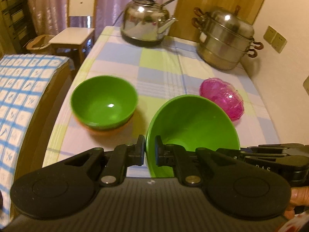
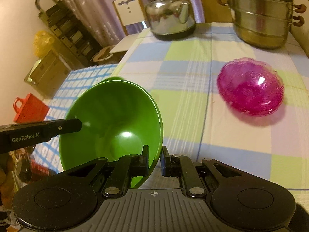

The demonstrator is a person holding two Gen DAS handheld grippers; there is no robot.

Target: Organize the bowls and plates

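Left wrist view, far left: blue-and-white checked cloth (image 1: 21, 89) draped over a wooden edge; upper left, a white chair (image 1: 77, 25) before a curtain

Left of centre on the checked counter (image 1: 160, 71): green bowl (image 1: 104, 102) upright, nested in an orange one (image 1: 102, 129) whose rim just shows beneath

Lower centre: left gripper (image 1: 150, 151) clamped on the near rim of a second, tilted green bowl (image 1: 193, 127), one pad outside the wall, one inside; bowl raised off the counter, mouth tipped toward the camera

Right of that bowl, close behind its rim: pink translucent bowl (image 1: 222, 98) on the counter

Top centre: steel kettle (image 1: 148, 17); upper right: stacked steel steamer (image 1: 226, 38); lower right edge: part of a hand (image 1: 299, 199)

Right wrist view, left edge: red container (image 2: 29, 109), yellow bag (image 2: 41, 42), dark rack (image 2: 63, 27)

Lower centre: right gripper (image 2: 155, 159) pinching the opposite rim of the same tilted green bowl (image 2: 112, 123), fingers (image 2: 144, 158) closed on the wall; the other tool's arm entering from the left onto the far rim

Right of centre: pink bowl (image 2: 251, 89) alone on the counter, well apart from the held bowl; kettle (image 2: 170, 13) and steamer (image 2: 262, 13) along the top
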